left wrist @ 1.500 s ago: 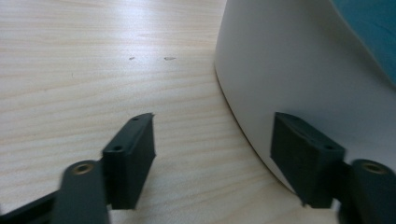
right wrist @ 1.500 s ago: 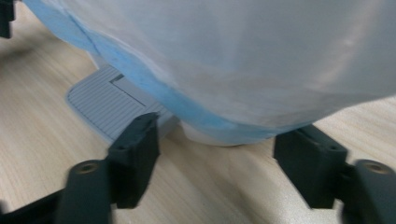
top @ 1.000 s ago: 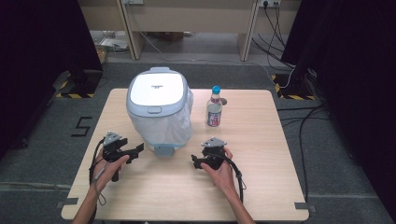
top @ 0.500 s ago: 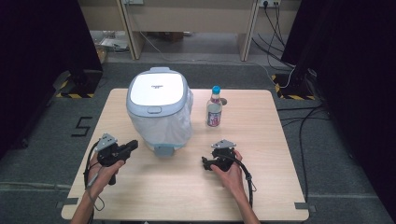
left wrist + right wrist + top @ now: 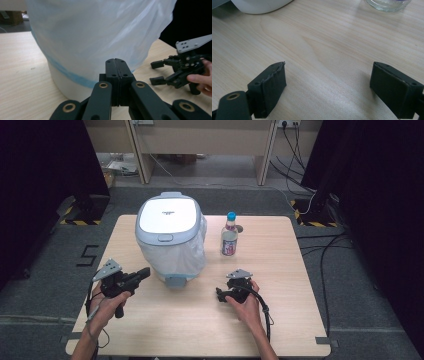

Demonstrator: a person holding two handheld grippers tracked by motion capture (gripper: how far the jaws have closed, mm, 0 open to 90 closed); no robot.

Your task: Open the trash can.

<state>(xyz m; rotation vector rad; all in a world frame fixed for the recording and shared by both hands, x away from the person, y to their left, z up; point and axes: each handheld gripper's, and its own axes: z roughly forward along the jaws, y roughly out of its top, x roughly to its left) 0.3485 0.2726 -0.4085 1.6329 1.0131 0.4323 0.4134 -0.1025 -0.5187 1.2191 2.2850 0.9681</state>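
Observation:
A pale blue bin [image 5: 170,237] with a white lid [image 5: 168,215] and a translucent bag liner [image 5: 100,32] stands at the table's middle left. To its right stands a clear bottle [image 5: 229,238] with a blue cap. My left gripper [image 5: 144,273] is held in a hand at the front left, just left of the bin's base. Its jaws are shut with nothing between them [image 5: 116,72] and point at the bag. In front of the bottle, my right gripper [image 5: 220,295] rests low over the wood with its jaws wide open [image 5: 332,85]. The left gripper view also has that open right gripper [image 5: 160,72].
The light wood table [image 5: 280,270] has bare surface at the right and along the front edge. The bottle's base [image 5: 388,3] and the bin's base [image 5: 259,5] lie beyond the right jaws. Cables cross the grey floor [image 5: 320,245] at the right, and desk legs stand behind.
The right gripper has slid a little to the right and toward the front edge. The left gripper has shifted slightly left, still beside the bin.

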